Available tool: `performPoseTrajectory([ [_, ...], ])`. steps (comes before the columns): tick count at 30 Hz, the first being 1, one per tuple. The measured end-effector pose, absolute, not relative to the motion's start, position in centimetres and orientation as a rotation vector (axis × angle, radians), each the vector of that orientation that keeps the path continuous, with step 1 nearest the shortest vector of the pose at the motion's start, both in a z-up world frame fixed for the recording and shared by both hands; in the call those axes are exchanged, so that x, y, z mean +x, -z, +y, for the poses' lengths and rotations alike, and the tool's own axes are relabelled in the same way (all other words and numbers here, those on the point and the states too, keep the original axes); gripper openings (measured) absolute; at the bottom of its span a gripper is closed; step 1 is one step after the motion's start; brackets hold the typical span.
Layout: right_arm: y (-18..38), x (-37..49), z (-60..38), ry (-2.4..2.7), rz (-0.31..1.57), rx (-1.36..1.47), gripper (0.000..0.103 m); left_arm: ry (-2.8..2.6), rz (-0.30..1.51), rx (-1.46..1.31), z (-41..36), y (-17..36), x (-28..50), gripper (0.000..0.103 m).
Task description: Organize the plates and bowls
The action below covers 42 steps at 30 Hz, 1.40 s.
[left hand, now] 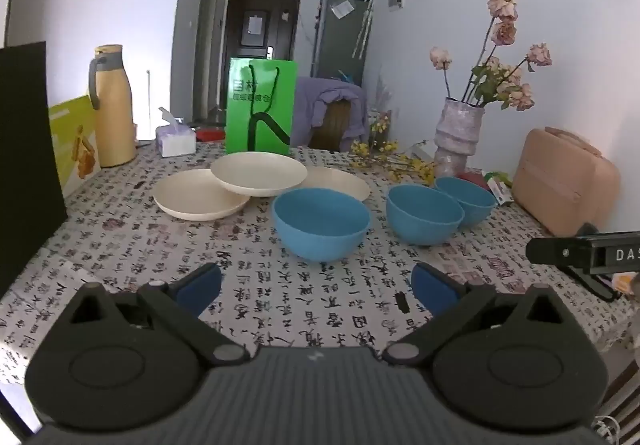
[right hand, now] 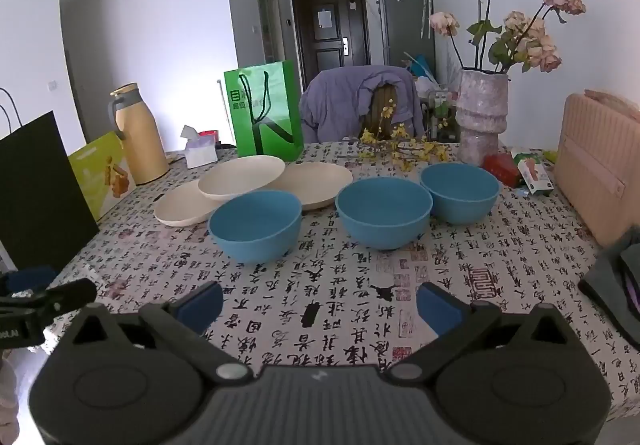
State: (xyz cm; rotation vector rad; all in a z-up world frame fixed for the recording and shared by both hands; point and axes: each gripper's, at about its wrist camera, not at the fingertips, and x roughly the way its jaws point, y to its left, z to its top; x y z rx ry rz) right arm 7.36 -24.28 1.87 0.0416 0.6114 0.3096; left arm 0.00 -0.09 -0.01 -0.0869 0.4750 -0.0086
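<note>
Three blue bowls stand in a row on the calligraphy-print tablecloth: the left bowl (left hand: 320,223) (right hand: 255,225), the middle bowl (left hand: 424,213) (right hand: 384,211) and the right bowl (left hand: 466,199) (right hand: 460,191). Behind them lie three cream plates: a left plate (left hand: 196,199) (right hand: 180,209), a top plate (left hand: 258,171) (right hand: 240,177) leaning on the other two, and a right plate (left hand: 340,181) (right hand: 320,181). My left gripper (left hand: 316,287) is open over bare cloth in front of the left bowl. My right gripper (right hand: 320,305) is open, short of the middle bowl, holding nothing.
At the back stand a green paper bag (left hand: 262,107), a tan thermos (left hand: 114,105), a tissue box (left hand: 176,137) and a vase of flowers (left hand: 458,133). A pink case (left hand: 564,181) sits at the right edge, a black bag (left hand: 28,149) at the left. Grey cloth (right hand: 616,281) lies near right.
</note>
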Motion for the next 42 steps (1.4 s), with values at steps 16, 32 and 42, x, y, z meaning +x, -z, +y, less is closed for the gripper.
performPoseTrajectory([
  [16, -1.7, 7.5, -24.2, -0.303, 0.617, 0.038, 0.103, 0.023, 0.461, -0.101, 0.2, 0.3, 0.2, 0.103],
  [32, -1.0, 8.0, -24.3, -0.304, 0.625, 0.046, 0.103, 0.008, 0.461, -0.114, 0.5, 0.3, 0.6, 0.103],
  [42, -1.1, 8.0, -24.1, -0.303, 0.624, 0.043, 0.103, 0.004, 0.457, -0.111, 0.4, 0.3, 0.6, 0.103],
])
